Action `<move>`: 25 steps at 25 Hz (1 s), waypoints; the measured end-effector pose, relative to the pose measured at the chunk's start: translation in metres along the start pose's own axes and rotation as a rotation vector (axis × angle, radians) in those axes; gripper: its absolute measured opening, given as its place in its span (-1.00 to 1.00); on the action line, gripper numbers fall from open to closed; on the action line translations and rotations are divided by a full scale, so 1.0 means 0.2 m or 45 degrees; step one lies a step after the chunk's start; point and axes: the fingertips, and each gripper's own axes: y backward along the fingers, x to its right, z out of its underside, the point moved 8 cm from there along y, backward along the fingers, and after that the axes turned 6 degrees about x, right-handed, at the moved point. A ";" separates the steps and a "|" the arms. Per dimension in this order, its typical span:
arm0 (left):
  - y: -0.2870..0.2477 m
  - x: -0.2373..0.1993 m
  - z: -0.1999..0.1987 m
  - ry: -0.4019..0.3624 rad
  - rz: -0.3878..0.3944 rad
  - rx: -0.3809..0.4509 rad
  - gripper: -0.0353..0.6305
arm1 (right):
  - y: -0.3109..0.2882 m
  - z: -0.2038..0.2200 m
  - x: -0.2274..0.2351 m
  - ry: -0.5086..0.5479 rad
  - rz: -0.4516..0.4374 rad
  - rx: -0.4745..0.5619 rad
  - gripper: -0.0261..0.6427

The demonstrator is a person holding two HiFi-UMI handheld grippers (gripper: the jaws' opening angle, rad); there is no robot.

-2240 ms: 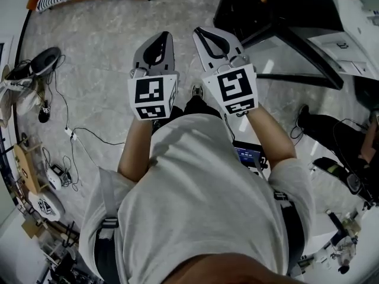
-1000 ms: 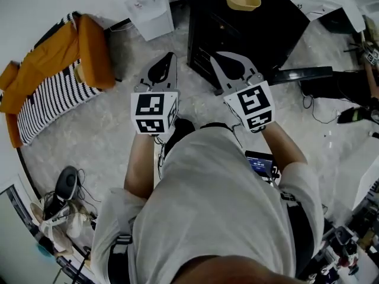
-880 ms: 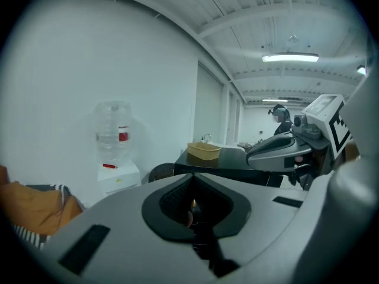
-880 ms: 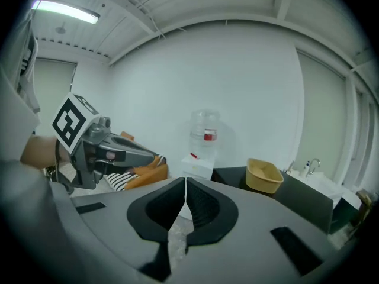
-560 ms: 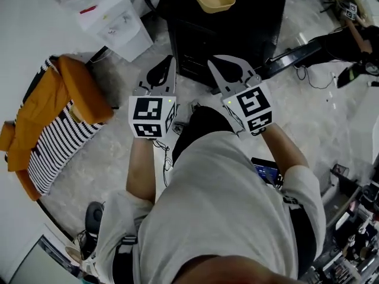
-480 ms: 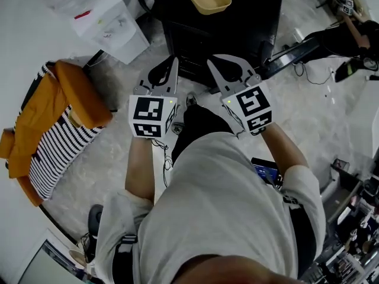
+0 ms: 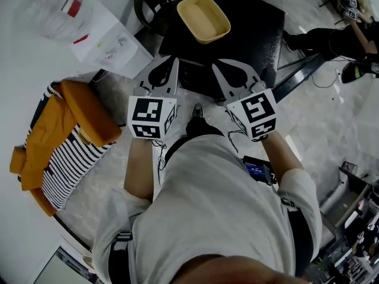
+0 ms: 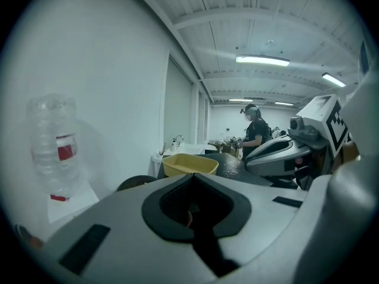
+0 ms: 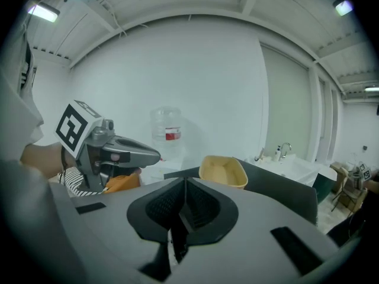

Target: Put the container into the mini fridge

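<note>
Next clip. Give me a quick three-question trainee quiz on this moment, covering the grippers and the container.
1. True or false: the yellow container is inside the black mini fridge.
2. The left gripper and right gripper are: A) both shut and empty; B) both open; C) both shut on the container.
3. Fill in: in the head view, the white ____ stands left of the fridge.
Key: 1 false, it sits on top of the fridge; 2 A; 3 water dispenser.
</note>
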 end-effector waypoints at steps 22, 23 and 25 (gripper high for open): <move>-0.65 -0.35 -0.13 -0.168 0.368 -0.095 -0.86 | -0.25 0.02 0.21 -0.190 0.434 -0.071 -0.80; -0.67 -0.38 -0.14 -0.165 0.387 -0.095 -0.85 | -0.27 0.02 0.21 -0.201 0.463 -0.077 -0.80; -0.71 -0.42 -0.15 -0.167 0.419 -0.100 -0.86 | -0.30 0.02 0.19 -0.230 0.517 -0.097 -0.80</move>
